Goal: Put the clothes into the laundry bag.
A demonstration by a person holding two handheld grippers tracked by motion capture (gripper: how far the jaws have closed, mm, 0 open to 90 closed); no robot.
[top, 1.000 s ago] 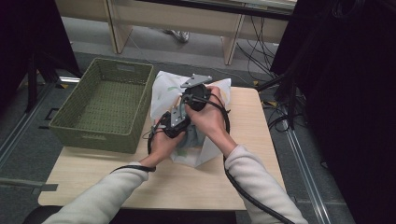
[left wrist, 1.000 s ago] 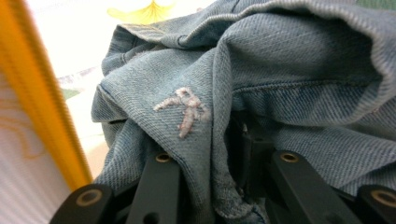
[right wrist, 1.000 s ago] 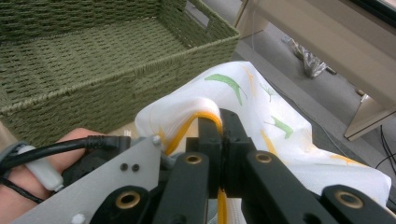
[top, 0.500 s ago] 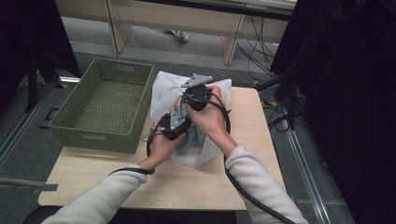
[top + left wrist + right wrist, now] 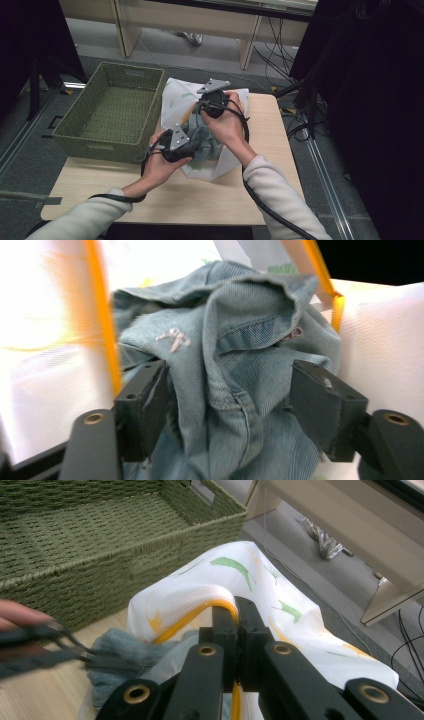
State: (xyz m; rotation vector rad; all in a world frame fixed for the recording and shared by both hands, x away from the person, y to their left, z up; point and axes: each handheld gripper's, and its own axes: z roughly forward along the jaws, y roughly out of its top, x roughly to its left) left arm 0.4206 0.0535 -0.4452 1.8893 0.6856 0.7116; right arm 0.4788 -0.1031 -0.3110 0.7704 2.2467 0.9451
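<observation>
Tongs at the white bag on the desk — denim half inside.

In the high view I had the left tongs [image 5: 192, 141] low against the bag [image 5: 220, 162], the right tongs [image 5: 207, 107] above it, and the green basket [image 5: 112, 107] just beside the bag on the desk [image 5: 200, 200]. In the left gripper view my tongs [image 5: 227, 405] had just been opening; they stood wide, the blue denim [image 5: 235, 360] bulging between them, pads not pressing it. In the right gripper view the tongs [image 5: 239, 625] were clamped on the bag's orange-trimmed edge [image 5: 220, 605] — the denim [image 5: 120, 652] lay below, the basket [image 5: 100, 545] behind.
</observation>
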